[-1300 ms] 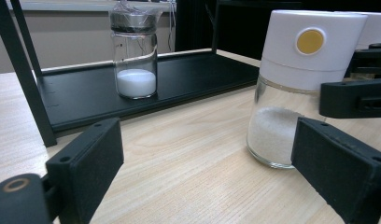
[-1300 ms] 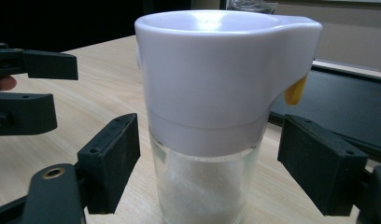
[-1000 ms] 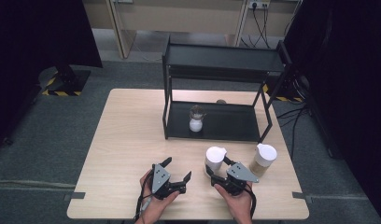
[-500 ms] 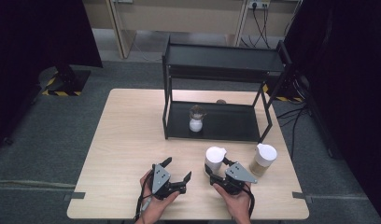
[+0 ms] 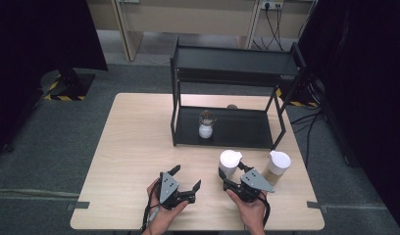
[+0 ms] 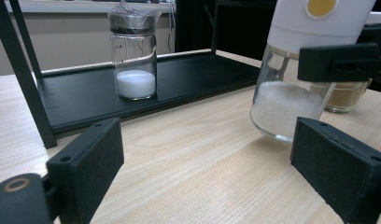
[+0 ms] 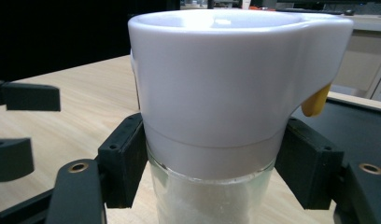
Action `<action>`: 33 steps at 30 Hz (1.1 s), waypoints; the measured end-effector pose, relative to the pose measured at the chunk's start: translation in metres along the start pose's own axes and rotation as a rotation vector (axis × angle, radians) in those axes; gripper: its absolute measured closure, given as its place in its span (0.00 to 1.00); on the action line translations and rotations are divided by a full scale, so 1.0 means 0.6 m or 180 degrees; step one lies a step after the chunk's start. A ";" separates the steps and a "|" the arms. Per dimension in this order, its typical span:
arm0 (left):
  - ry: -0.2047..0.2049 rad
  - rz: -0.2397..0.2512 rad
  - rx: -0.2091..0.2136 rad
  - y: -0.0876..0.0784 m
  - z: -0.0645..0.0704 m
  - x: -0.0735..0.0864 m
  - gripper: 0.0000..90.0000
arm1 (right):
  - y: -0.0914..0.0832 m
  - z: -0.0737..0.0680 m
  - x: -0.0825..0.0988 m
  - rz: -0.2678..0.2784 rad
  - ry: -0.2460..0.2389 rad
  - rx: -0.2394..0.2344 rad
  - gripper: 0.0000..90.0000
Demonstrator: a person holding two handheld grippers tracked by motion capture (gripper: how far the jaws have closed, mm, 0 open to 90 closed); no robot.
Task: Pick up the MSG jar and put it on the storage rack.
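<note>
A: Pale wooden worktop on grey carpet, a black two-tier rack standing at its far side. What rests on the rack's lower shelf?

B: One small glass jar, film over its mouth, a layer of white powder at the bottom. It stands upright, left of the shelf's centre.

A: And in front of the rack?

B: Two white-lidded jars. The nearer one, a glass jar of white grains, stands upright on the worktop just off the rack's front edge. The other, a jar of brown powder, stands to its right, near it but apart.

A: State of the right tongs?

B: Closed on the jar of white grains. In the right gripper view both black pads press the sides just beneath the white lid, one on each side. The jaws have just been closing, with this jar between them.

A: The left tongs?

B: Wide open, nothing between the jaws. They sit low over the worktop to the left of the gripped jar, pointing toward the rack.
</note>
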State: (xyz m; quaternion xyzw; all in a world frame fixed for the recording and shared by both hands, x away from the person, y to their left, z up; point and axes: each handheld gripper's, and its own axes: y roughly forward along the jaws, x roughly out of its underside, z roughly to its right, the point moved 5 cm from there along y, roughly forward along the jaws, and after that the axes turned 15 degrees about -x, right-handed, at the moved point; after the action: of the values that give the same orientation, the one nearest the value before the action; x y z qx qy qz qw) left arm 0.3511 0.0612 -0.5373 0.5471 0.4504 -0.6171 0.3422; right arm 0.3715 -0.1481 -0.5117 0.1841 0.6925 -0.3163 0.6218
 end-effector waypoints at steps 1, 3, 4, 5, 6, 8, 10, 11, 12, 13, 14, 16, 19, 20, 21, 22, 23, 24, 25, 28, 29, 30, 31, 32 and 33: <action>-0.0001 -0.0004 -0.0001 0.000 0.000 0.000 0.10 | -0.001 0.002 -0.002 0.0006 0.0000 0.0010 0.34; -0.0008 -0.0006 -0.0001 0.000 0.000 0.000 0.10 | -0.001 0.005 -0.006 0.0025 0.0006 0.0034 0.34; -0.0011 -0.0005 0.0000 0.000 -0.001 0.000 0.10 | -0.001 0.007 -0.009 0.0033 0.0005 0.0045 0.34; -0.0011 -0.0004 -0.0001 0.000 -0.001 0.000 0.10 | -0.001 0.009 -0.011 0.0039 0.0003 0.0057 0.34; -0.0012 -0.0003 -0.0002 0.000 -0.001 0.000 0.10 | -0.001 0.011 -0.013 0.0049 0.0006 0.0072 0.34; -0.0011 -0.0003 -0.0002 0.000 -0.001 0.000 0.10 | -0.001 0.015 -0.018 0.0064 0.0009 0.0095 0.34; -0.0013 -0.0006 -0.0002 0.000 -0.001 0.000 0.10 | -0.001 0.019 -0.024 0.0085 0.0014 0.0120 0.34; -0.0015 -0.0007 -0.0003 0.000 -0.001 0.000 0.10 | -0.001 0.021 -0.027 0.0096 0.0011 0.0134 0.34; -0.0016 -0.0007 -0.0003 0.000 -0.001 0.000 0.10 | 0.000 0.023 -0.029 0.0103 0.0011 0.0146 0.34; -0.0017 -0.0007 -0.0003 0.000 -0.001 0.000 0.10 | 0.000 0.025 -0.032 0.0112 0.0010 0.0157 0.34; -0.0018 -0.0006 -0.0003 0.000 -0.001 0.000 0.10 | 0.001 0.026 -0.035 0.0119 0.0006 0.0165 0.34; -0.0025 -0.0006 -0.0003 0.000 -0.001 0.000 0.10 | 0.003 0.030 -0.039 0.0130 0.0001 0.0182 0.34; -0.0031 -0.0006 -0.0004 0.000 -0.001 0.000 0.10 | 0.008 0.035 -0.045 0.0142 0.0011 0.0206 0.34; -0.0028 -0.0005 -0.0004 0.000 -0.001 0.000 0.10 | 0.009 0.037 -0.047 0.0143 0.0017 0.0214 0.34; -0.0028 -0.0003 -0.0003 0.000 -0.001 0.000 0.10 | 0.011 0.039 -0.048 0.0145 0.0016 0.0224 0.34; -0.0027 -0.0002 -0.0004 0.000 -0.001 0.000 0.10 | 0.012 0.041 -0.050 0.0149 0.0014 0.0231 0.34; -0.0026 -0.0002 -0.0004 0.000 -0.001 0.000 0.10 | 0.013 0.043 -0.052 0.0155 0.0019 0.0239 0.34; -0.0026 -0.0002 -0.0004 0.000 -0.001 0.000 0.10 | 0.014 0.045 -0.054 0.0161 0.0023 0.0252 0.34; -0.0027 -0.0002 -0.0004 0.000 -0.001 0.000 0.10 | 0.015 0.046 -0.055 0.0165 0.0024 0.0259 0.34; -0.0033 -0.0005 -0.0006 0.000 -0.001 0.000 0.10 | 0.019 0.052 -0.062 0.0176 0.0028 0.0294 0.34; -0.0034 -0.0005 -0.0006 0.000 -0.001 0.000 0.10 | 0.020 0.054 -0.064 0.0178 0.0025 0.0302 0.34; -0.0034 -0.0003 -0.0006 0.000 -0.001 0.000 0.10 | 0.021 0.055 -0.066 0.0179 0.0026 0.0306 0.34; -0.0034 -0.0002 -0.0006 0.000 -0.001 0.000 0.10 | 0.023 0.058 -0.068 0.0185 0.0027 0.0316 0.34; -0.0036 -0.0001 -0.0007 0.000 -0.001 0.000 0.10 | 0.025 0.059 -0.069 0.0189 0.0033 0.0321 0.34; -0.0036 -0.0001 -0.0007 0.000 -0.001 0.000 0.10 | 0.026 0.061 -0.070 0.0190 0.0038 0.0324 0.34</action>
State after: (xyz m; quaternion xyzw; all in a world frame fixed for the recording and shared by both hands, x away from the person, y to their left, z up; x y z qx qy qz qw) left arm 0.3514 0.0621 -0.5373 0.5431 0.4492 -0.6196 0.3453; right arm 0.4154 -0.1552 -0.4747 0.2380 0.6733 -0.3313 0.6166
